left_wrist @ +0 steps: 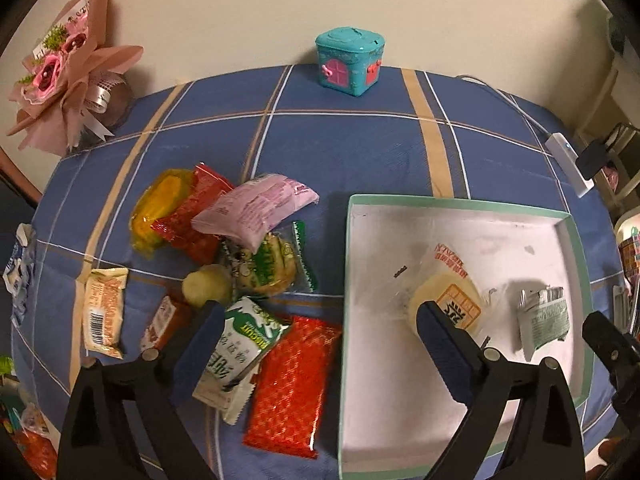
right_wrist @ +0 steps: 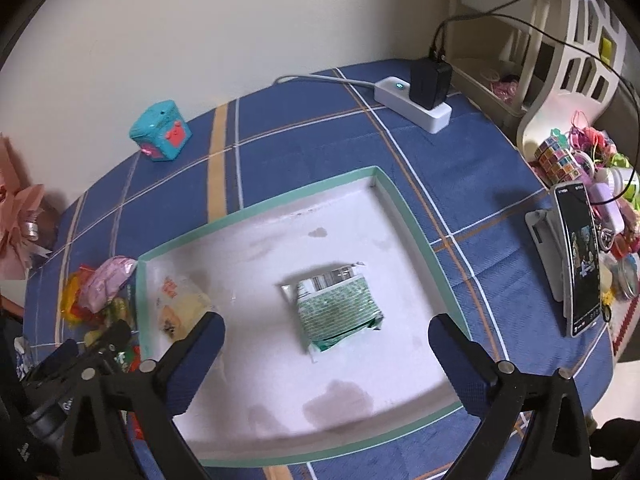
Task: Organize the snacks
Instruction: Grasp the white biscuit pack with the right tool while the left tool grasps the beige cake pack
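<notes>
A shallow white box [right_wrist: 384, 188] with a pale green rim is sitting on a table covered by a blue checked cloth [left_wrist: 340, 148], and two snacks are lying inside it, apart from each other. One is a small green-and-white patterned packet [right_wrist: 340, 308] with a silvery torn-looking top edge, resting flat near the middle of the box floor; the other is a round pale pastry in a clear wrapper [left_wrist: 448, 300] with orange and red print, lying closer to the box's left wall. The right gripper [right_wrist: 326, 332] is hanging over the green packet with its blue-padded jaws spread wide and nothing between the pads. The left gripper [left_wrist: 320, 316] is also standing wide open and empty, one finger over the box beside the pastry and the other over the pile outside. That pile of loose snacks is lying on the cloth just left of the box: a shiny red foil packet [left_wrist: 292, 384] nearest the box wall, a white-and-green biscuit packet [left_wrist: 236, 356] overlapping it, a pink pillow pack [left_wrist: 256, 208] lying over a red bag [left_wrist: 192, 216] and a yellow bag [left_wrist: 160, 208], a clear-wrapped green-printed cookie [left_wrist: 272, 268], a small pale round ball [left_wrist: 208, 284], and a cream bar with a barcode [left_wrist: 104, 312] off to the left. A teal toy house [left_wrist: 350, 62] is standing at the far edge by the wall.
</notes>
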`<state>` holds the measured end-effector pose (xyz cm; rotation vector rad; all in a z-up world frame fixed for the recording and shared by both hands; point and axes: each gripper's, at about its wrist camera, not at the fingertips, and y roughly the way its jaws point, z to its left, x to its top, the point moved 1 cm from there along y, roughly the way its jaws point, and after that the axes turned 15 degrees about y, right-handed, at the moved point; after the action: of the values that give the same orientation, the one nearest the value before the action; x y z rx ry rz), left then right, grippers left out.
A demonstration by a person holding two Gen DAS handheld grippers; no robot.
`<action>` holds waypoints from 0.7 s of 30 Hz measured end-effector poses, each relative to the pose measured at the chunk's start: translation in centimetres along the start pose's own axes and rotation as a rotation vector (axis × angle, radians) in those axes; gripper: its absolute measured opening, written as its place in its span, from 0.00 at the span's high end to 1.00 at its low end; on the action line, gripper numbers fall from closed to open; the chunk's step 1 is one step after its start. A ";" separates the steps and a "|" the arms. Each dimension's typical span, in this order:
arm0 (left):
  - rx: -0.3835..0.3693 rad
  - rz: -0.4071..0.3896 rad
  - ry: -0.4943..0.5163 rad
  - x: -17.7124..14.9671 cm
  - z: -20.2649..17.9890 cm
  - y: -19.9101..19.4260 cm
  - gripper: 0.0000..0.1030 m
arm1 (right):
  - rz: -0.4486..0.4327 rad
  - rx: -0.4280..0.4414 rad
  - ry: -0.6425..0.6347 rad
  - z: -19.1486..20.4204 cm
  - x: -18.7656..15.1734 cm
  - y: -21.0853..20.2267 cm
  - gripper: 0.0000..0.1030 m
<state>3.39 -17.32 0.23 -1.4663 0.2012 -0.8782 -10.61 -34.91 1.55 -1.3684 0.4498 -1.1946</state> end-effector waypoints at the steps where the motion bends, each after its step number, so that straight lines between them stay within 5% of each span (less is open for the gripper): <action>1: -0.002 -0.006 0.003 -0.1 0.1 -0.3 0.06 | -0.007 0.000 -0.007 0.2 -0.2 -0.3 0.00; 10: 0.021 -0.045 -0.008 -0.7 2.1 -2.3 0.06 | -0.049 -0.025 -0.025 1.4 -1.0 -2.4 0.00; 21: 0.029 0.002 -0.066 -2.2 6.4 -1.8 0.06 | -0.022 -0.032 -0.031 3.2 -2.7 -2.4 0.00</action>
<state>5.13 -10.77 1.95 -1.4659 0.1401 -0.8262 -9.99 -30.52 3.46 -1.4201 0.4345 -1.1877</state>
